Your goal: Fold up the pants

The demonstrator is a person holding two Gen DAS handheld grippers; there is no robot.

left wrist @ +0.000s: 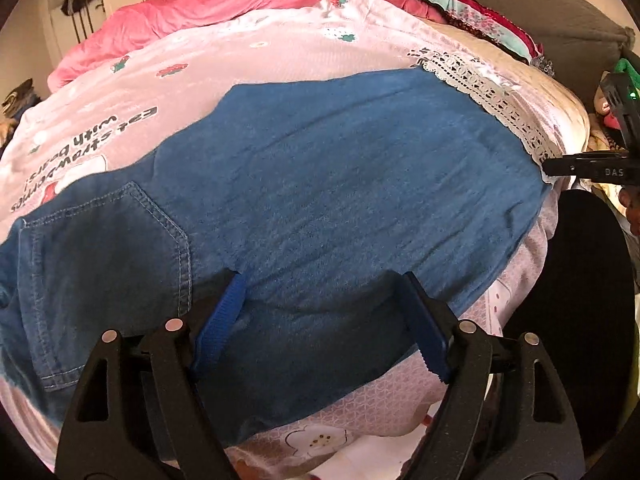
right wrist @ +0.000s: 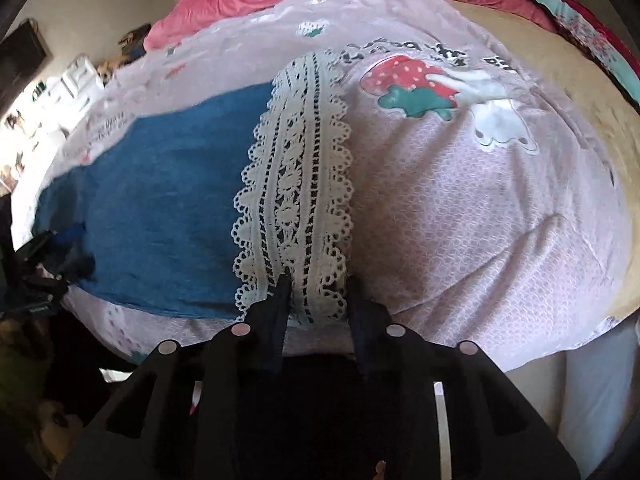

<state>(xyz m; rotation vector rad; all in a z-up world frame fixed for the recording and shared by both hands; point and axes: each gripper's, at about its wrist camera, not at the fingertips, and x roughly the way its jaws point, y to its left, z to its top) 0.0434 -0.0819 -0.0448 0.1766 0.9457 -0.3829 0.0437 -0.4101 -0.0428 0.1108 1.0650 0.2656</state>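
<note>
Blue denim pants (left wrist: 320, 184) lie flat on a pink printed bedsheet (left wrist: 240, 52), back pocket (left wrist: 108, 248) at the left, white lace hem (left wrist: 496, 100) at the right. My left gripper (left wrist: 324, 300) is open, its blue-padded fingers resting on the pants' near edge by the pocket. My right gripper (right wrist: 316, 296) is open, its fingers straddling the near end of the lace hem (right wrist: 296, 184). The denim (right wrist: 160, 200) stretches away to the left there. The right gripper also shows at the right edge of the left wrist view (left wrist: 560, 166).
A pink duvet (left wrist: 224, 4) is bunched at the far side of the bed. Folded colourful clothes (left wrist: 488, 20) are stacked at the far right. A beige mattress cover (right wrist: 560, 60) shows beyond the sheet. Cluttered shelves (right wrist: 52, 96) stand at the left.
</note>
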